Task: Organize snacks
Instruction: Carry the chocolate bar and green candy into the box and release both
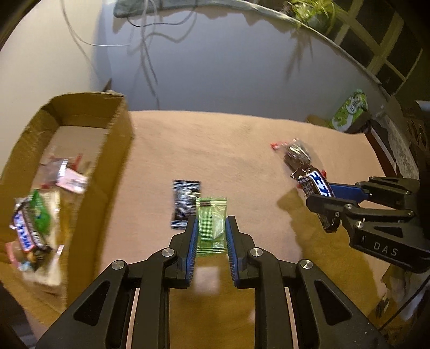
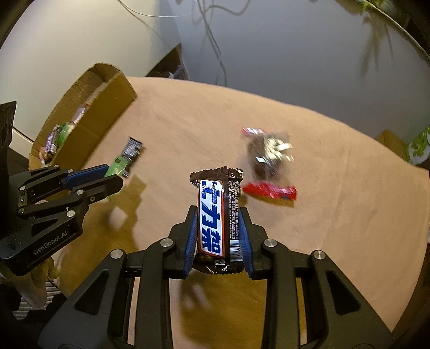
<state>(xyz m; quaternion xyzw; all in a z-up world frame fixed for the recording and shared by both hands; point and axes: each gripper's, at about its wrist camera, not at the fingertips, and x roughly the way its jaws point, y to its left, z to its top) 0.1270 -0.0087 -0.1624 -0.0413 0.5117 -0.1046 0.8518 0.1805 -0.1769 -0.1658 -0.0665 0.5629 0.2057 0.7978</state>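
My left gripper [image 1: 211, 222] is shut on a green snack packet [image 1: 211, 225] and holds it above the pink tablecloth; it also shows in the right wrist view [image 2: 115, 171]. My right gripper [image 2: 219, 212] is shut on a brown chocolate bar with a white and blue label [image 2: 213, 214], lifted off the table; it shows in the left wrist view [image 1: 315, 188] too. A cardboard box [image 1: 107, 171] at the left holds several snacks. A black packet [image 1: 184, 202] lies on the cloth by the green one. A clear bag of dark sweets [image 2: 268, 153] and a red packet [image 2: 270, 190] lie ahead of the right gripper.
The table is covered by a pink cloth [image 1: 228, 150] and backs onto a wall with hanging cables. A green carton [image 1: 349, 110] stands at the far right corner. A plant [image 1: 311, 13] sits on a ledge above.
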